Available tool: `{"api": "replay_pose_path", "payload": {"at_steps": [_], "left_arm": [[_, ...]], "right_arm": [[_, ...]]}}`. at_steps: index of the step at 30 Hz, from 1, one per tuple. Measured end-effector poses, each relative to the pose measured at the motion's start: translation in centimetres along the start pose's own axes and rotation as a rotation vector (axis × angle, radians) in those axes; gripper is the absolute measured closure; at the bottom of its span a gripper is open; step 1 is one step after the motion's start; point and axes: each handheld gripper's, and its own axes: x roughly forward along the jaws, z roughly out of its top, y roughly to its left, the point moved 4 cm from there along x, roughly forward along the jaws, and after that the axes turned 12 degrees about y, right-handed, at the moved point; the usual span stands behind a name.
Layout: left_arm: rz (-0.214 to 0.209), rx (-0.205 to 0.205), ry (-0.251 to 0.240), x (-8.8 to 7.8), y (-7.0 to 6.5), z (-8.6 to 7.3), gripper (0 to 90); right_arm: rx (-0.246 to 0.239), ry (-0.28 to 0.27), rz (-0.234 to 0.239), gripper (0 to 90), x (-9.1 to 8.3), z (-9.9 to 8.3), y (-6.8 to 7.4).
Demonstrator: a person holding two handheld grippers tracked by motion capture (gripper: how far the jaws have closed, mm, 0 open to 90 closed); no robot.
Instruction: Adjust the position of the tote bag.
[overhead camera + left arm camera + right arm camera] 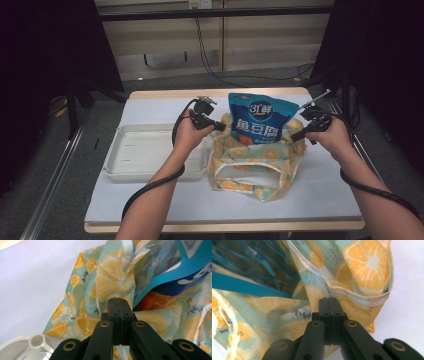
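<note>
A fabric bag (255, 167) printed with lemon slices sits at the middle of the table, and a blue snack pouch (257, 120) stands upright in its mouth. My left gripper (220, 126) is at the bag's left rim. In the left gripper view its jaws (119, 302) are pressed together on a fold of the lemon fabric (110, 277), with the pouch (190, 270) just to the right. My right gripper (296, 135) is at the bag's right rim. It (329, 301) is shut on the fabric below the hemmed edge (362, 293), beside the pouch (262, 267).
A shallow white tray (135, 152) lies left of the bag, close to my left hand, and its corner (22, 347) appears in the left gripper view. A pale cloth (150, 200) covers the table. Cables trail from both grippers along my forearms.
</note>
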Motion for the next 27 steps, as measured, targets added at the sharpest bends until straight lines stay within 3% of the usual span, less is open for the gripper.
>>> {"api": "replay_pose_path", "payload": {"at_steps": [4,7,13,15,17,19,22,26,27], "left_arm": [[0.001,0.002,0.0,-0.6,0.0,-0.1,90.0],[-0.005,-0.013,0.003,-0.6,0.0,-0.2,90.0],[-0.009,-0.006,0.028,-0.2,-0.1,-0.2,90.0],[-0.02,-0.024,0.01,0.1,-0.2,-0.1,90.0],[-0.013,-0.035,0.023,0.2,0.0,-0.1,90.0],[-0.01,-0.035,0.033,0.4,0.3,-0.1,90.0],[-0.002,-0.047,0.037,0.7,0.8,-0.2,90.0],[0.001,-0.072,0.055,1.1,1.1,-0.5,90.0],[0.002,-0.07,0.066,1.2,1.2,-0.6,90.0]], "right_arm": [[-0.018,0.0,-0.012,81.8,-0.4,-0.2,0.3],[-0.03,-0.014,-0.02,70.4,-0.5,-0.1,0.6],[-0.028,-0.009,-0.05,61.2,0.1,0.1,0.6],[-0.043,-0.011,-0.047,60.5,0.4,0.2,0.6],[-0.033,0.001,-0.056,64.4,0.7,0.2,0.5],[-0.034,0.0,-0.06,76.0,1.2,0.3,0.2],[0.004,0.005,-0.04,83.6,1.6,0.4,-0.2],[0.023,0.013,-0.032,84.7,2.2,0.4,-0.3],[0.007,0.009,-0.029,84.6,2.4,0.5,-0.4]]}}
